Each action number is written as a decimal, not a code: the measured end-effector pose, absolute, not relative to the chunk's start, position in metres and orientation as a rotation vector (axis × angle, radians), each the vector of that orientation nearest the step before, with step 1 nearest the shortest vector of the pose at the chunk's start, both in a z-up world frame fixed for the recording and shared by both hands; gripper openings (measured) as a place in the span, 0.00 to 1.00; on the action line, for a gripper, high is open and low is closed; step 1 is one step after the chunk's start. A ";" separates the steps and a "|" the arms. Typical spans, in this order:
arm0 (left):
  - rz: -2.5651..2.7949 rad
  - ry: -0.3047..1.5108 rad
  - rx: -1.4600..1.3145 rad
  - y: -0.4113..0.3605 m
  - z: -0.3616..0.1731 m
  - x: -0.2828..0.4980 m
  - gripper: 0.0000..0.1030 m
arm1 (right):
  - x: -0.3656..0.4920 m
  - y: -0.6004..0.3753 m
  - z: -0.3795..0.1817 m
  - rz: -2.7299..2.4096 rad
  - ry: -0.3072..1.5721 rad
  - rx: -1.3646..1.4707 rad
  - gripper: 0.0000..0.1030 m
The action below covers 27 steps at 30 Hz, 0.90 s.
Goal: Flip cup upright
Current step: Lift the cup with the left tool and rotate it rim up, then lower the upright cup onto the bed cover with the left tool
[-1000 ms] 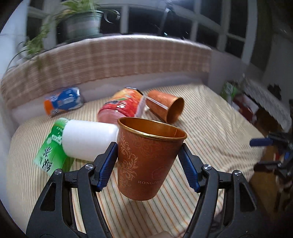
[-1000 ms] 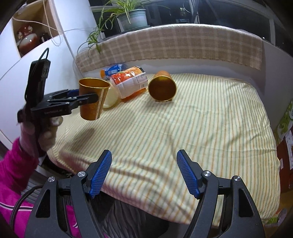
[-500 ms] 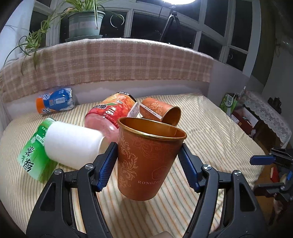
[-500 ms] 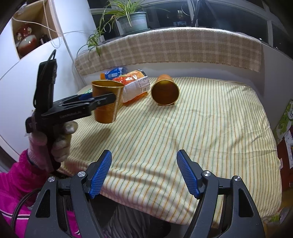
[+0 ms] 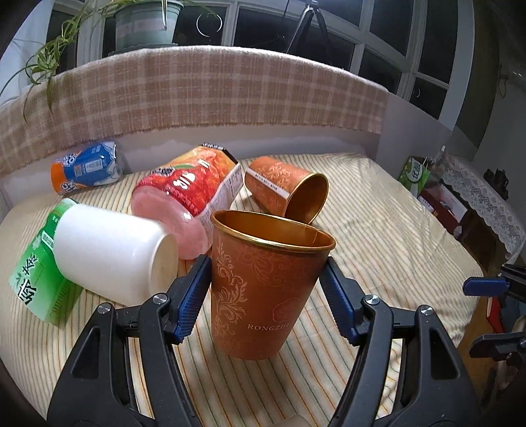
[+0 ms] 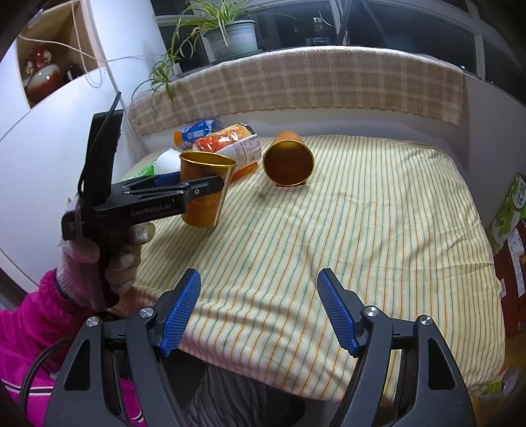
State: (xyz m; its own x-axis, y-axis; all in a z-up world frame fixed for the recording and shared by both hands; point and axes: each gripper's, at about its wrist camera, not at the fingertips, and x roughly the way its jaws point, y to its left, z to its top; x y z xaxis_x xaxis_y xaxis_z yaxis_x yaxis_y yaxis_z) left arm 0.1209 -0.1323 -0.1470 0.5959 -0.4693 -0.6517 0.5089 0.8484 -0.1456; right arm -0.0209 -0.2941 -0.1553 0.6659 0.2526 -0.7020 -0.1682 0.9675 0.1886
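Note:
My left gripper [image 5: 266, 282] is shut on an orange paper cup [image 5: 263, 289] with a gold rim. It holds the cup upright, mouth up, low over the striped bedspread [image 5: 378, 236]; I cannot tell if the base touches. The held cup also shows in the right wrist view [image 6: 205, 193], with the left gripper [image 6: 210, 184] around it. A second orange cup [image 5: 286, 190] lies on its side further back, and shows in the right wrist view [image 6: 288, 161] with its mouth toward me. My right gripper [image 6: 259, 308] is open and empty over the bed's near edge.
A white cup [image 5: 111, 256] lies on a green packet [image 5: 36, 269] at left. A red-labelled bottle [image 5: 190, 193] and a blue-orange packet [image 5: 85, 167] lie behind. A checked cloth [image 5: 197, 95] covers the ledge behind, with a potted plant [image 5: 144, 23] on it. Boxes [image 6: 509, 230] stand right of the bed.
My left gripper has carried the upright cup forward over the bed and lower, toward the lying objects. The right gripper has stayed open and nearly still.

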 end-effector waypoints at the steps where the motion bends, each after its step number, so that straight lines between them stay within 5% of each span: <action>1: -0.569 0.741 0.060 -0.132 -0.148 0.121 0.67 | -0.020 -0.294 -0.155 0.238 0.810 0.110 0.71; 27: -0.552 0.765 0.117 -0.111 -0.153 0.098 0.65 | -0.015 -0.273 -0.149 0.258 0.757 0.110 0.71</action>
State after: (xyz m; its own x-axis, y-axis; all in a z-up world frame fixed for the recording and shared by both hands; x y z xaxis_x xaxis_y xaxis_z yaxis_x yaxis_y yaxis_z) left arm 0.0982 -0.1106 -0.1526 0.5878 -0.4310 -0.6847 0.5141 0.8524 -0.0952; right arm -0.0149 -0.2731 -0.1490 0.6971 0.2703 -0.6641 -0.1914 0.9628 0.1909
